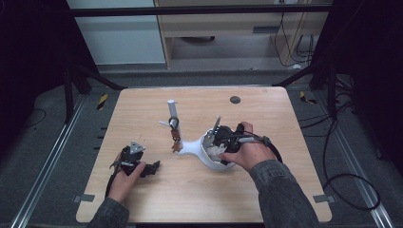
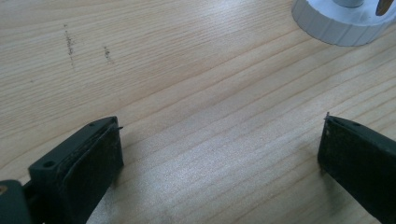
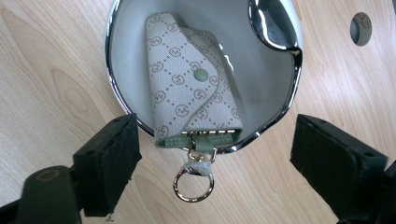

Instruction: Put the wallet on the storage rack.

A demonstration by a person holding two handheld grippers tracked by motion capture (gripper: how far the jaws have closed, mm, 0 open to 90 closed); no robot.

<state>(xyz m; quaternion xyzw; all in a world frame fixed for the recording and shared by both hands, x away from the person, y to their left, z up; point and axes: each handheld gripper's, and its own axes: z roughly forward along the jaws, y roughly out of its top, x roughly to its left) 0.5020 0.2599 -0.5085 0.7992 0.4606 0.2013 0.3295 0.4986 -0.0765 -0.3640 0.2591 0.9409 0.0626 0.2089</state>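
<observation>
Both tongs gape: left gripper [image 2: 219, 154] over bare table [image 1: 142, 102], right gripper [image 3: 212, 163] over the white chrome-rimmed bowl [image 3: 126, 65]. Inside lies a grey monogrammed key pouch [image 3: 191, 88], overhanging the rim, ring end toward the jaws; the hand hides it from above.

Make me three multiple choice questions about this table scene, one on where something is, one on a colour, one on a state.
1. Where does the grey-green patterned fabric key pouch lie?
A. in the white chrome-rimmed bowl
B. on the bare wooden table
C. between the left tongs

2. What colour is the snap button on the pouch?
A. red
B. green
C. black

3. How do the right tongs stand?
A. shut on the pouch
B. shut on the bowl's rim
C. open, touching nothing

Answers:
1 A, the pouch rests inside the bowl with its metal key ring hanging over the rim.
2 B, the round snap is muted green.
3 C, both jaws stand apart from pouch and ring.
</observation>
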